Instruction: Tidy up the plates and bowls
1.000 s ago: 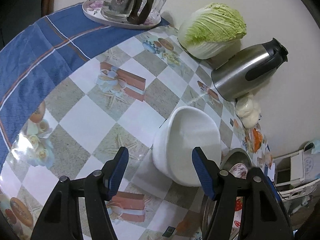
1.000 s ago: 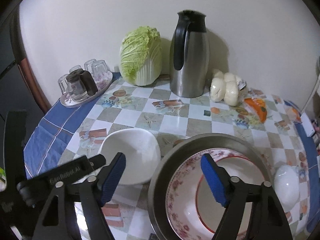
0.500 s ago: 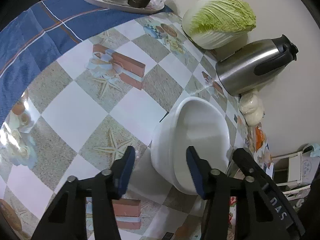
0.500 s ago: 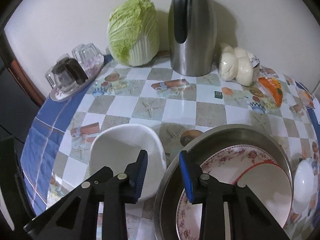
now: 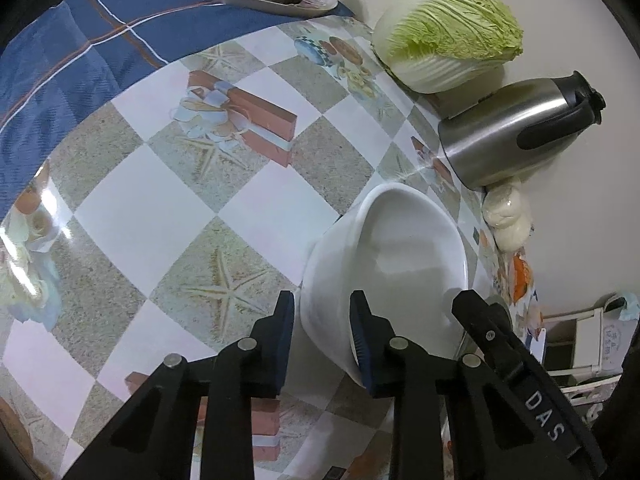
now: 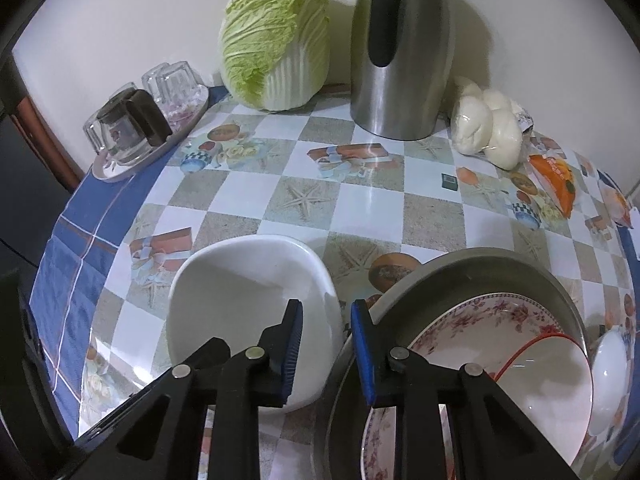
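- The white bowl (image 5: 384, 264) is seen at the lower centre right of the left wrist view, on the checked tablecloth (image 5: 168, 216).
- The left gripper (image 5: 322, 320) is closing its jaws over the bowl's near wall, one pad inside and one outside; firm contact cannot be told.
- The right gripper (image 6: 326, 330) is closing over the bowl's right-hand rim, beside the steel basin (image 6: 500, 268) holding the flowered plate (image 6: 480, 320).
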